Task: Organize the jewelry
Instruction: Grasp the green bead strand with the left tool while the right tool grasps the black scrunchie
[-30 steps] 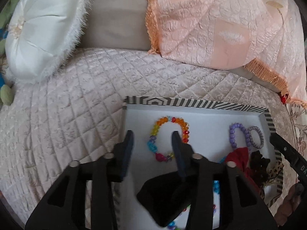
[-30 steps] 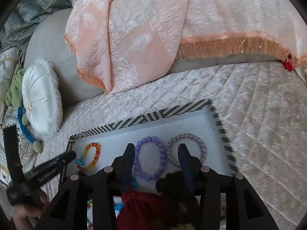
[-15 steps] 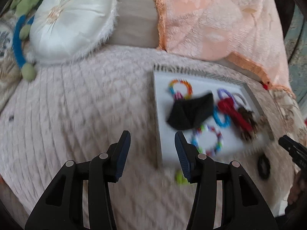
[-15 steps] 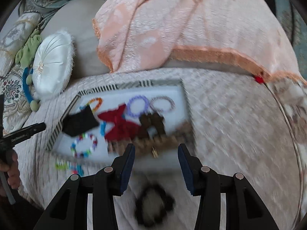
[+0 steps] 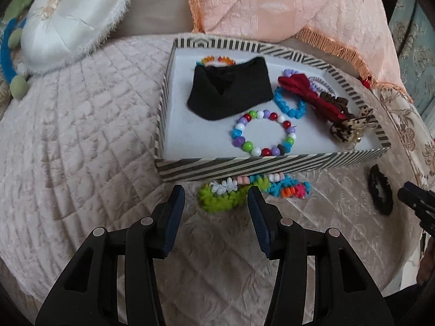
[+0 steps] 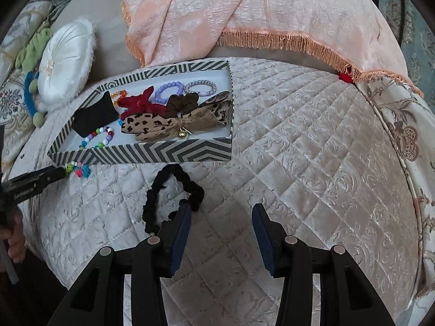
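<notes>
**Inspector:** Position of the tray (image 5: 274, 164)?

**Assistant:** The striped tray sits on the quilted cover (image 5: 81, 125), toward its far edge, just in front of the peach throw (image 5: 272, 2). A white round cushion (image 5: 73, 13) lies off the tray's left side.

**Inspector:** Contents?

**Assistant:** A black cloth (image 5: 231, 92) lies in the far left part of the tray, partly covering an orange bead bracelet (image 5: 217, 60) at the far wall. A multicoloured bead bracelet (image 5: 263, 133) lies flat near the front wall. A blue bracelet (image 5: 289, 104) sits to its right, touching a red bow (image 5: 307, 95). In the right wrist view a leopard-print bow (image 6: 174, 123) with a small gold bell fills the tray's right front area, with a brown scrunchie (image 6: 182, 103) behind it and a purple bead bracelet (image 6: 167, 91) and a pale spiral band (image 6: 201, 87) at the far wall.

**Inspector:** Items outside the tray?

**Assistant:** A green fuzzy band (image 5: 220, 199) and a blue knitted band (image 5: 285, 186) lie on the cover against the tray's front wall. A black scrunchie (image 6: 171, 195) lies on the cover apart from the tray, near its front right corner.

**Inspector:** Grippers?

**Assistant:** The left gripper (image 5: 216, 197) hangs over the cover with its jaws spread and nothing between them, the green band just ahead of its tips. The right gripper (image 6: 220, 214) is likewise spread and holds nothing; its left finger overlaps the near end of the black scrunchie, contact not confirmable
</notes>
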Demonstrator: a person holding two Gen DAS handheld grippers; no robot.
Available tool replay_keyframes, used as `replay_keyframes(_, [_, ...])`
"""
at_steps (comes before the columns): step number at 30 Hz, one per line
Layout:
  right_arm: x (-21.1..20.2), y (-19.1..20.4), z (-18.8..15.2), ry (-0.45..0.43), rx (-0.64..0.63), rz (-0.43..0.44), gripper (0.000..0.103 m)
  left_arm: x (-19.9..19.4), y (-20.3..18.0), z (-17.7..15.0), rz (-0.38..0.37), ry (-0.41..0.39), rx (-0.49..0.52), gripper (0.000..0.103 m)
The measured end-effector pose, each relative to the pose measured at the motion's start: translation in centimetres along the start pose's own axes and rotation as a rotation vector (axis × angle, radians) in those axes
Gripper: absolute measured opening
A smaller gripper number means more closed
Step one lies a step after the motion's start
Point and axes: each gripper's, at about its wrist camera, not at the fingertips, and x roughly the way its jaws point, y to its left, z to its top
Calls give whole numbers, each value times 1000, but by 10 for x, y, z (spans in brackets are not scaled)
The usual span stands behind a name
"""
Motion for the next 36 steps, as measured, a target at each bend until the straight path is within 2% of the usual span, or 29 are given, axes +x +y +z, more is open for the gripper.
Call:
replay_keyframes(4, [0, 1, 1, -3, -5, 7, 44, 4, -4, 0, -4, -33, 26, 51])
replay_keyframes(5, [0, 2, 1, -4, -7, 9, 44, 4, -5, -1, -13, -38, 36, 45])
replay_keyframes(6, [1, 4, 2, -3, -9, 10, 44, 4, -7, -2, -28, -39, 47, 29])
replay_keyframes(8, [3, 7, 2, 3, -19, 12, 44, 2, -12, -4, -43, -41, 83, 23])
replay_keyframes(10, [3, 10, 1, 7, -29, 7, 44, -2, -17, -7, -57, -46, 109, 22])
replay_keyframes(11, [4, 10, 1, 9, -31, 7, 44, -4, -19, -9, -70, -45, 113, 11])
replay_keyframes(14, [4, 8, 0, 13, -19, 16, 44, -15, -24, -11, -126, -48, 119, 10])
replay_keyframes(18, [3, 0, -1, 13, 10, 42, 44, -26, -31, -13, -148, -63, 135, 10])
replay_keyframes(25, [2, 1, -2, 2, -1, 129, 44, -25, -33, -14, -129, -35, 107, 10])
replay_keyframes(31, [19, 10, 4, 3, -12, 107, 44, -22, -33, -14, -105, -32, 114, 10])
replay_keyframes(34, [34, 17, 5, 50, -36, 113, 38, -20, -33, -15, -95, -28, 119, 10])
replay_keyframes(36, [34, 24, 4, 47, -89, 77, 33, -19, -33, -15, -95, -26, 117, 11])
